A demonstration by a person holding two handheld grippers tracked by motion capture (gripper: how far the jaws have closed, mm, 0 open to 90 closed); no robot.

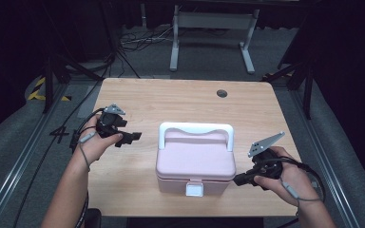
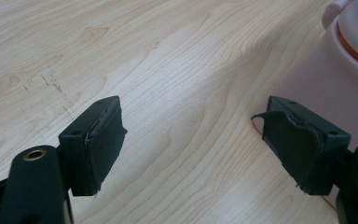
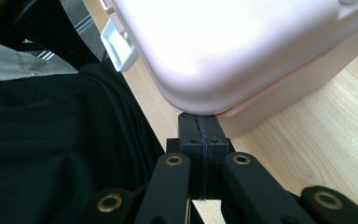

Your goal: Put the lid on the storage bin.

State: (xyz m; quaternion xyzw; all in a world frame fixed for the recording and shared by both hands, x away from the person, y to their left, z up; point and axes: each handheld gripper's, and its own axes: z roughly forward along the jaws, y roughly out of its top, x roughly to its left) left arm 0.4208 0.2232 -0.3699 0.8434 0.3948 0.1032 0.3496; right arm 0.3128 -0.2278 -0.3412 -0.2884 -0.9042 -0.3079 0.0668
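So my right tongs (image 3: pixel 200 140), pinched shut on nothing, are probably nudging the pink box (image 1: pixel 196 159) near the table's (image 1: pixel 138 97) front edge; left tongs (image 2: pixel 191 140) gape empty beside it.

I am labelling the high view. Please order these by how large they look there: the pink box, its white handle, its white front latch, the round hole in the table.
1. pink box
2. white handle
3. white front latch
4. round hole; it lies farther from the camera, so its rank against the latch is less sure.
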